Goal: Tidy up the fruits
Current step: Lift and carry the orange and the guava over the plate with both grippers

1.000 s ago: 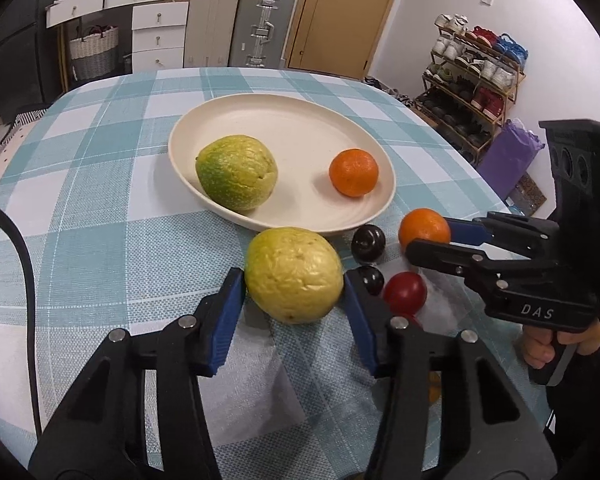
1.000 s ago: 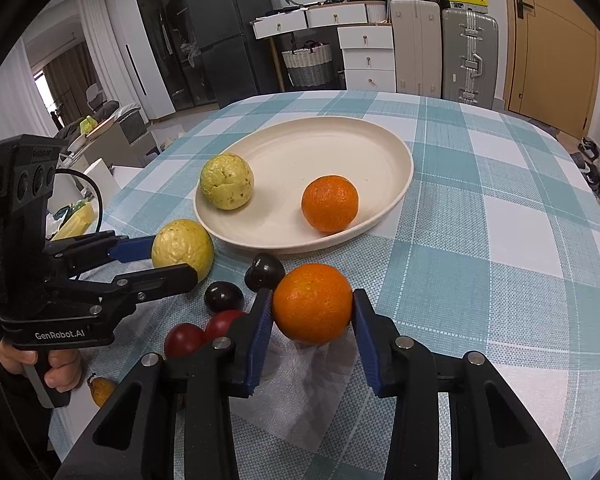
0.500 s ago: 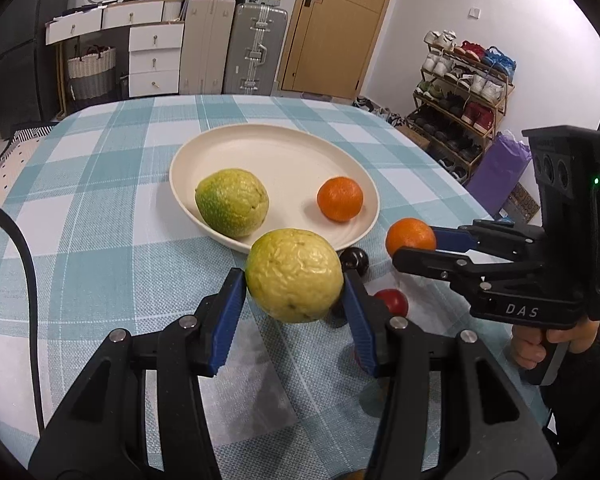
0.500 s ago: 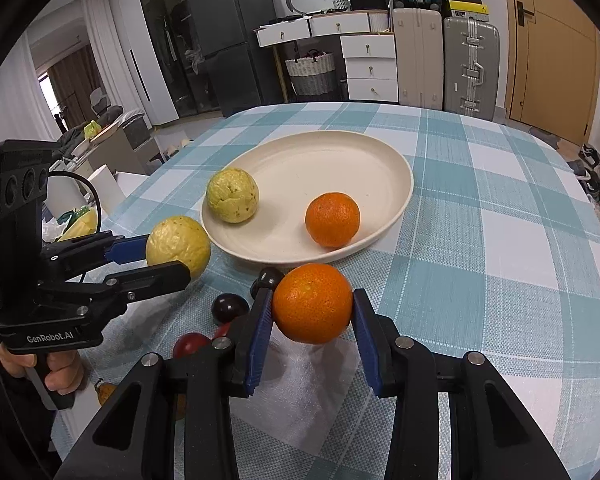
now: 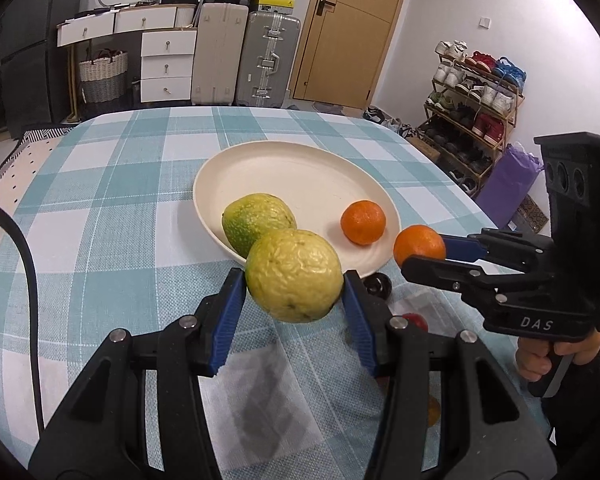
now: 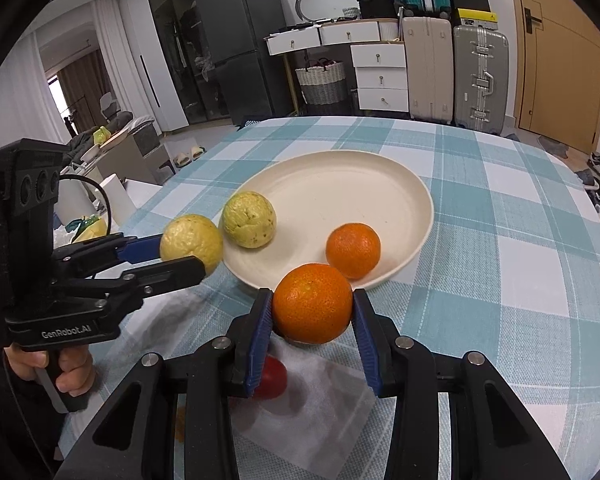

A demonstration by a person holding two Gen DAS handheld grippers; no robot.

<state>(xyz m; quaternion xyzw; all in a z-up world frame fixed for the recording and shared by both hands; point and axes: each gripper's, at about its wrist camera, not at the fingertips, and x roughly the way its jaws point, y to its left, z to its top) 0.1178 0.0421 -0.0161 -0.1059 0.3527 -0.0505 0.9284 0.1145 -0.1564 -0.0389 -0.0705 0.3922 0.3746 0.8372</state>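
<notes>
My left gripper (image 5: 294,280) is shut on a yellow-green guava (image 5: 294,274) and holds it in the air just before the near rim of the cream plate (image 5: 300,172). My right gripper (image 6: 312,304) is shut on an orange (image 6: 312,302), also lifted, at the plate's (image 6: 340,176) near rim. In the plate lie a green guava (image 5: 256,218) and a small orange (image 5: 363,222); they also show in the right wrist view, the guava (image 6: 249,220) and the orange (image 6: 353,250). Each gripper shows in the other's view, the right (image 5: 420,250) and the left (image 6: 190,246).
A dark plum (image 5: 378,286) and a red fruit (image 5: 416,320) lie on white paper (image 6: 332,392) below the grippers; the red fruit (image 6: 272,378) shows under my right fingers. The checked tablecloth (image 5: 112,208) covers the round table. Suitcases, drawers and a shoe rack stand beyond.
Both grippers have lifted their fruit off the table and moved forward toward the plate. The small dark and red fruits stay on the paper below.
</notes>
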